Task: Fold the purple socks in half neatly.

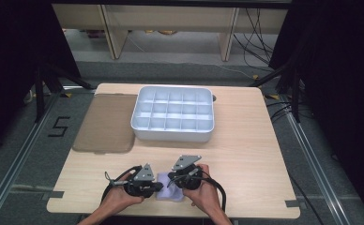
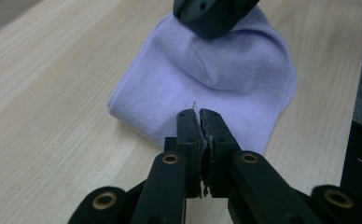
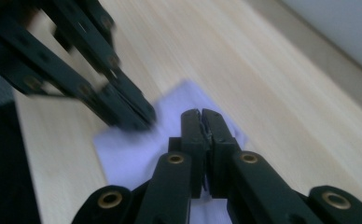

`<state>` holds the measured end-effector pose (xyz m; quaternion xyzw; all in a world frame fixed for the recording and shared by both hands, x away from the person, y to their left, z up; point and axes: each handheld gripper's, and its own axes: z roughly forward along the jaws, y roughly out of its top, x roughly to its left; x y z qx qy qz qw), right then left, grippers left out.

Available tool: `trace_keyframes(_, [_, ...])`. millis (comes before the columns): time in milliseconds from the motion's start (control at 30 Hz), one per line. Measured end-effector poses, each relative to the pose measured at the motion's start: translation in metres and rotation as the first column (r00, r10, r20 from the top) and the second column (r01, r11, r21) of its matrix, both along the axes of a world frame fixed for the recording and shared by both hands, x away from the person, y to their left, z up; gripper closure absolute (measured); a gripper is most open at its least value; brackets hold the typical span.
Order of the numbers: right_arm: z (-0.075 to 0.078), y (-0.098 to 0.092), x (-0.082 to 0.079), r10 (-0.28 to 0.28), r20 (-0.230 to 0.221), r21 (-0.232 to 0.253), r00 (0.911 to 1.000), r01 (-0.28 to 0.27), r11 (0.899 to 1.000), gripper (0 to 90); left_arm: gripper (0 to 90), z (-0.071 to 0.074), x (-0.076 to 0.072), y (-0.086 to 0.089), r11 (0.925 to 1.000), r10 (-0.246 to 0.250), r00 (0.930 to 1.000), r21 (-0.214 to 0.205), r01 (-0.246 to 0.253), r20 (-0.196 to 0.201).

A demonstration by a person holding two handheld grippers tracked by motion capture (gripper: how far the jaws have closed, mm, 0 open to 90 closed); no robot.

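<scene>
A folded lavender cloth (image 1: 170, 193) lies flat on the wooden table near its front edge, between my two grippers. My left gripper (image 1: 160, 186) comes in from the left, its jaws shut together with the tips low over the cloth's near part (image 2: 198, 112). From the right, my right gripper (image 1: 171, 180) also has its jaws shut, the tips over the cloth (image 3: 201, 112). In the left gripper view the right gripper (image 2: 212, 16) sits on the far side of the cloth (image 2: 226, 65). I cannot tell whether either pinches fabric.
A white tray (image 1: 172, 133) divided into several empty compartments stands at the middle back of the table. A brown mat (image 1: 106, 123) lies to its left. The table's front edge is close behind the hands.
</scene>
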<state>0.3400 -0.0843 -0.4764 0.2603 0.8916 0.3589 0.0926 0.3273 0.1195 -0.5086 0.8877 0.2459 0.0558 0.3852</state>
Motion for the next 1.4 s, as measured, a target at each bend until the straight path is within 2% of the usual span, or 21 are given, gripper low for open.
trace_keyframes(100, [-0.008,-0.009,0.003,-0.021,0.007,-0.102,0.9997,0.022,0.995,89.3,86.0,0.001,0.001,0.001,0.9998,-0.011,0.9999,0.015,0.011,0.01])
trace_keyframes(167, [-0.015,-0.019,0.004,-0.047,-0.031,-0.097,0.9984,0.044,0.994,89.5,86.0,0.0,0.0,0.0,1.0,-0.001,1.0,0.006,0.001,0.003])
trace_keyframes(233, [-0.017,-0.025,0.004,-0.042,-0.037,-0.066,0.9985,0.039,0.997,89.5,86.0,0.001,0.002,0.001,0.999,-0.03,0.9992,0.033,0.029,0.025])
trace_keyframes(300, [-0.016,-0.026,0.002,-0.062,-0.018,-0.092,0.9979,0.06,0.994,89.4,85.9,0.002,0.001,0.001,0.9991,-0.029,0.9993,0.031,0.028,0.023])
trace_keyframes(367, [-0.019,-0.026,0.003,-0.043,-0.011,-0.112,0.999,0.041,0.993,89.4,85.4,0.002,0.0,0.001,0.9994,-0.018,0.9995,0.029,0.017,0.026])
trace_keyframes(400, [-0.018,-0.025,0.002,-0.051,-0.017,-0.11,0.9986,0.049,0.993,89.2,85.0,0.004,0.001,0.002,0.9991,-0.022,0.9986,0.036,0.021,0.048])
trace_keyframes(567, [-0.013,-0.03,0.002,-0.065,0.006,-0.075,0.9979,0.065,0.995,88.4,87.3,0.015,0.008,0.003,0.9991,0.028,0.9982,-0.033,-0.026,0.054])
trace_keyframes(600, [-0.01,-0.031,0.002,-0.061,-0.009,-0.068,0.9981,0.06,0.996,88.4,88.1,0.017,0.013,0.004,0.9998,0.012,0.9975,-0.019,-0.011,0.069])
trace_keyframes(633, [-0.009,-0.031,0.003,-0.051,0.006,-0.049,0.9987,0.052,0.997,88.4,88.7,0.017,0.016,0.003,0.9988,0.035,0.9974,-0.037,-0.033,0.062])
trace_keyframes(700, [-0.003,-0.031,0.0,-0.055,0.03,-0.031,0.998,0.056,0.998,88.4,89.1,0.015,0.022,0.001,0.9988,0.044,0.9981,-0.024,-0.043,0.043])
trace_keyframes(800, [0.005,-0.031,-0.004,-0.073,0.015,-0.027,0.9972,0.073,0.997,88.4,89.2,0.011,0.027,-0.001,0.9981,0.047,0.9987,-0.042,-0.046,0.021])
trace_keyframes(833, [0.008,-0.029,-0.007,-0.061,0.039,-0.001,0.9974,0.061,0.998,88.4,89.2,0.011,0.029,0.0,0.9994,0.032,0.9993,-0.015,-0.032,0.02])
trace_keyframes(867, [0.009,-0.027,-0.008,-0.055,0.037,0.006,0.9978,0.054,0.999,88.4,89.2,0.01,0.029,-0.001,0.9975,0.057,0.9983,-0.042,-0.057,0.005])
trace_keyframes(900, [0.008,-0.026,-0.008,-0.045,0.042,0.007,0.9981,0.045,0.999,88.4,89.2,0.01,0.031,0.0,0.9988,0.042,0.999,-0.027,-0.042,0.014])
trace_keyframes(1067, [-0.003,-0.009,-0.014,0.01,0.0,-0.027,0.9999,-0.01,1.0,88.5,89.2,0.002,0.036,-0.003,0.9995,0.031,0.9995,0.007,-0.031,0.007])
trace_keyframes(1100, [-0.005,-0.007,-0.014,0.037,-0.017,-0.058,0.9992,-0.038,0.998,88.4,89.2,0.001,0.036,-0.003,0.9996,0.024,0.9997,0.015,-0.024,0.008])
trace_keyframes(1200, [-0.016,-0.006,-0.016,0.026,-0.021,-0.126,0.9995,-0.028,0.992,88.5,89.2,0.001,0.036,-0.004,0.9993,0.036,0.9992,0.007,-0.036,0.016])
trace_keyframes(1267, [-0.02,-0.01,-0.018,0.013,-0.044,-0.11,0.999,-0.018,0.994,88.6,89.2,0.0,0.038,-0.004,0.9995,0.03,0.9992,0.007,-0.03,0.026])
trace_keyframes(1300, [-0.02,-0.011,-0.018,0.013,-0.027,-0.116,0.9996,-0.016,0.993,88.6,89.1,-0.001,0.037,-0.005,0.9984,0.055,0.9984,-0.01,-0.055,0.012])
trace_keyframes(1333, [-0.018,-0.013,-0.02,0.018,-0.034,-0.121,0.9993,-0.022,0.992,88.5,89.1,0.0,0.039,-0.004,0.9988,0.048,0.9984,0.003,-0.048,0.031])
trace_keyframes(1400, [-0.021,-0.013,-0.022,0.016,-0.031,-0.11,0.9994,-0.019,0.994,88.5,88.5,0.0,0.038,-0.004,0.9972,0.074,0.9968,-0.013,-0.074,0.028])
